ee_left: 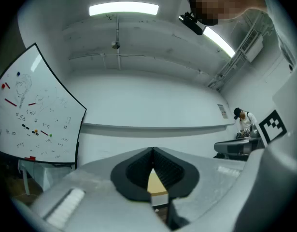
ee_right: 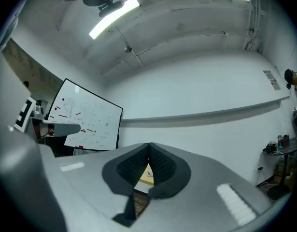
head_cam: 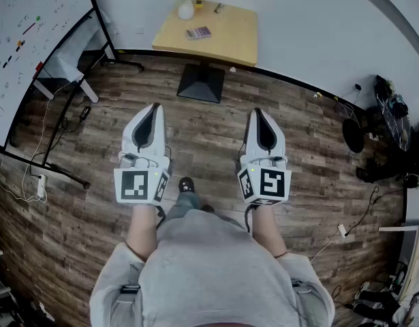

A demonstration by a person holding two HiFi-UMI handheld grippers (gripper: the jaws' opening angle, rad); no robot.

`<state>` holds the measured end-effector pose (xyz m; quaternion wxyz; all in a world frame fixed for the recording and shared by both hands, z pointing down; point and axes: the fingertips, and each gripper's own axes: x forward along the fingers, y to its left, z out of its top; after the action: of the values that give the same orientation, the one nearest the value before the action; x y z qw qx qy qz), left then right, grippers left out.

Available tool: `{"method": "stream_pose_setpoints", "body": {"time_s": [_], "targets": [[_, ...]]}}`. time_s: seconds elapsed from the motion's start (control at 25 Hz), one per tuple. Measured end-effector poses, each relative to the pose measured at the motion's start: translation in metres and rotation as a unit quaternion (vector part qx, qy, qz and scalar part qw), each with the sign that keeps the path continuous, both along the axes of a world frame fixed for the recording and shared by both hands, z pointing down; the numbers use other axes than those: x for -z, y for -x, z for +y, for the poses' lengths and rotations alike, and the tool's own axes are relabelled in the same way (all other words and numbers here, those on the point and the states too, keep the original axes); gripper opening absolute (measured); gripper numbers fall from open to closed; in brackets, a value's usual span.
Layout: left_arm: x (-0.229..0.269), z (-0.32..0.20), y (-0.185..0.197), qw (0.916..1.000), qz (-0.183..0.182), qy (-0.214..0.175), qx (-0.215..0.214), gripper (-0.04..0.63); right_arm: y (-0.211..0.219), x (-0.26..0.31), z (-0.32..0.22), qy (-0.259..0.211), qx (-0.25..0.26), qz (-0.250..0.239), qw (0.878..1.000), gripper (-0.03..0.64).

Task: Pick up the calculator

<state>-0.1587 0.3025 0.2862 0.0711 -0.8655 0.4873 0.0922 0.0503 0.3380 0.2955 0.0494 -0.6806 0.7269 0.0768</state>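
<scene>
The calculator (head_cam: 199, 33) is small and grey-purple and lies on a yellow table (head_cam: 226, 39) far ahead, against the white wall. Both grippers are held over the wooden floor, well short of the table and level with each other. My left gripper (head_cam: 153, 109) is shut with nothing in it. My right gripper (head_cam: 257, 112) is also shut and empty. In the left gripper view the black pads (ee_left: 162, 170) meet at the tip, and a strip of the table (ee_left: 157, 185) shows below. Under the closed right gripper (ee_right: 149, 146), the calculator (ee_right: 149, 174) is a tiny speck on the table.
A white vase of flowers (head_cam: 186, 5) stands at the table's back left. The table's black base (head_cam: 201, 84) rests on the floor. A whiteboard on a wheeled stand (head_cam: 25, 46) is at the left. Cables and dark gear (head_cam: 386, 135) crowd the right. A person (ee_left: 242, 119) stands far off.
</scene>
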Motion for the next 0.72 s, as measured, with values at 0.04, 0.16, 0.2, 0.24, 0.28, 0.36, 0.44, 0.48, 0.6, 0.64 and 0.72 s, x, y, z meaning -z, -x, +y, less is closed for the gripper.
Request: {"method": "stream_pose_setpoints", "body": {"time_s": [0.04,0.16,0.2,0.24,0.28,0.36,0.44,0.48,0.6,0.64,0.72], "targets": [[0.000,-0.001,0.002,1.0000,0.002,0.001,0.000,0.006,0.002,0.000,-0.001,0.000,0.000,0.000,1.000,0.002],[0.000,-0.004,0.007,1.0000,0.006,0.003,0.002,0.005,0.005,0.001,-0.003,0.000,0.001,-0.001,1.000,0.002],[0.000,-0.005,0.008,1.0000,0.006,0.004,0.003,0.005,0.006,0.001,-0.004,0.000,0.002,0.000,1.000,0.002],[0.000,-0.006,0.009,1.0000,0.007,0.004,0.004,0.005,0.007,0.001,-0.006,0.000,0.002,0.000,1.000,0.002],[0.000,-0.008,0.009,1.0000,0.007,0.005,0.005,0.005,0.007,0.001,-0.007,0.000,0.003,0.001,1.000,0.002],[0.000,-0.012,0.010,1.0000,0.008,0.005,0.004,0.006,0.008,0.001,-0.011,0.000,0.004,0.001,1.000,0.002],[0.000,-0.017,0.010,1.0000,0.007,0.004,0.003,0.005,0.009,0.001,-0.016,0.000,0.004,0.002,1.000,0.002],[0.000,-0.019,0.010,1.0000,0.007,0.004,0.002,0.005,0.009,0.001,-0.019,0.001,0.003,0.002,1.000,0.002],[0.002,-0.030,0.008,1.0000,0.006,0.002,-0.002,0.005,0.008,0.002,-0.029,0.000,0.000,0.002,1.000,0.002],[0.002,-0.034,0.007,1.0000,0.007,0.002,-0.003,0.005,0.008,0.004,-0.033,-0.002,-0.001,0.003,1.000,0.002],[0.003,-0.043,0.006,1.0000,0.008,0.000,-0.005,0.005,0.008,0.007,-0.042,-0.010,-0.001,0.004,1.000,0.002]]}}
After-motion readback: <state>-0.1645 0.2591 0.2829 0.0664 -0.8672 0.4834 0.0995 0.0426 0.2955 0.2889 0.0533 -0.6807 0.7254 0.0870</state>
